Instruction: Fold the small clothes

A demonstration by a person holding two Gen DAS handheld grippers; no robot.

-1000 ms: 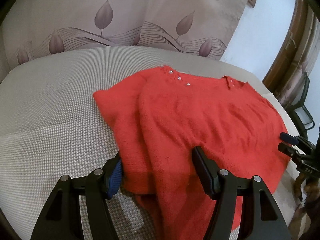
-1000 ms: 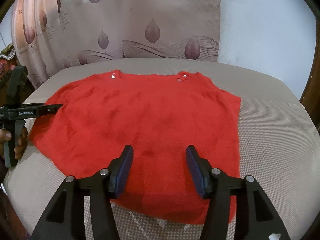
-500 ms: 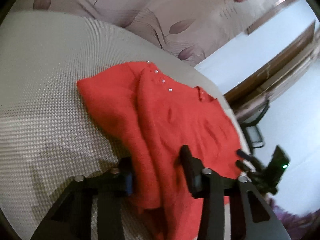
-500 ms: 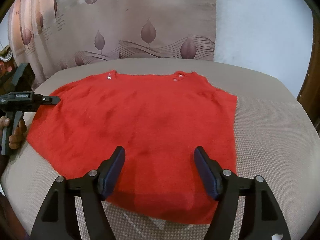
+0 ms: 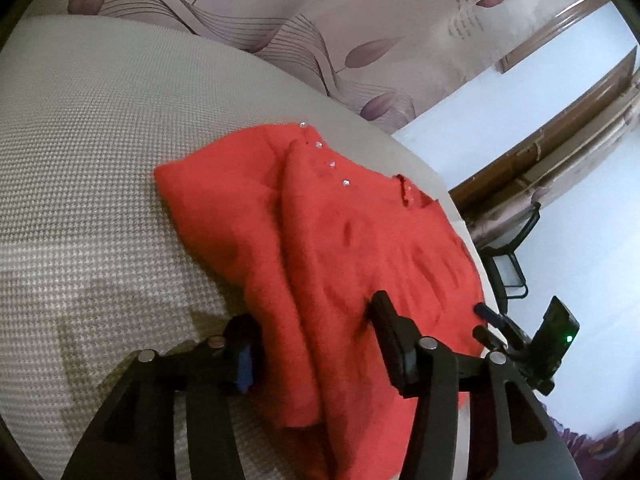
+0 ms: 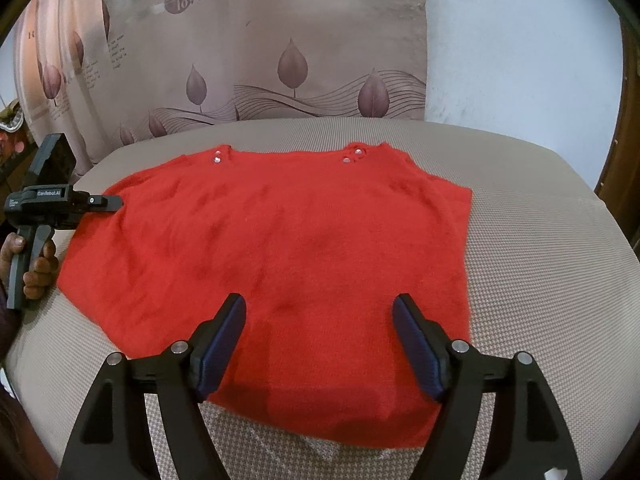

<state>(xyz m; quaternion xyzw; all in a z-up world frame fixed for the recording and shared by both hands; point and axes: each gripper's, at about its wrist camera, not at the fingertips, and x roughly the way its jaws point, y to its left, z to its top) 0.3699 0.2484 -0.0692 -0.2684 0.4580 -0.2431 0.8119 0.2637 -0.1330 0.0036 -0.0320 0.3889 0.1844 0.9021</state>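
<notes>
a red knit top (image 6: 280,256) is lying flat across the middle of the right wrist view, on a beige woven cushion (image 6: 540,264). the right gripper (image 6: 320,344) is hovering at the lower centre, its fingers (image 6: 222,338) spread wide over the top's near hem, grasping nothing. in the left wrist view, the left gripper (image 5: 312,340) is sitting at the bottom of the frame, its fingers (image 5: 390,330) parted around a raised fold of red fabric. a leaf-patterned curtain (image 6: 280,48) is hanging across the upper frame.

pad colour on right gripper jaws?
Dark blue, on the black right gripper; clearest in the right wrist view.
</notes>
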